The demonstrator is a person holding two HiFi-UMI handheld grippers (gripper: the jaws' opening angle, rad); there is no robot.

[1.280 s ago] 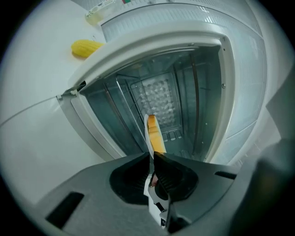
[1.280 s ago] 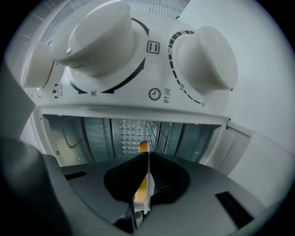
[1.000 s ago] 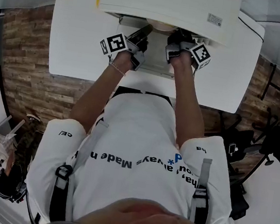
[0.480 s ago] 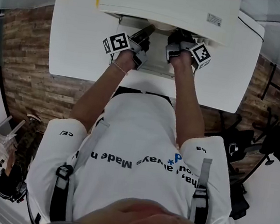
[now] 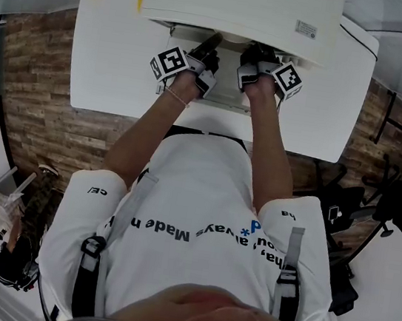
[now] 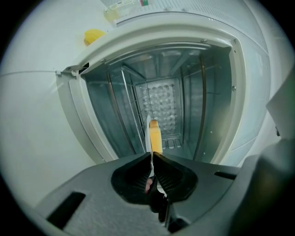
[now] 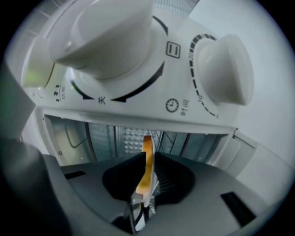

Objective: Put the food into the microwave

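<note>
The thin orange-edged plate (image 6: 155, 136), seen edge-on, sits at the open mouth of the microwave (image 6: 161, 87); the food on it cannot be seen. The left gripper (image 6: 152, 156) and the right gripper (image 7: 148, 159) each clench its rim. 2 white knobs (image 7: 108, 32) sit above the right gripper. The microwave stands on a white table (image 5: 111, 60).

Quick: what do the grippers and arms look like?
The left gripper and right gripper: dark grey matte bodies, black ribbed pads. Each carries a white cube with black square markers. Short white sleeves, arms bare below; thin bracelet on left wrist.
</note>
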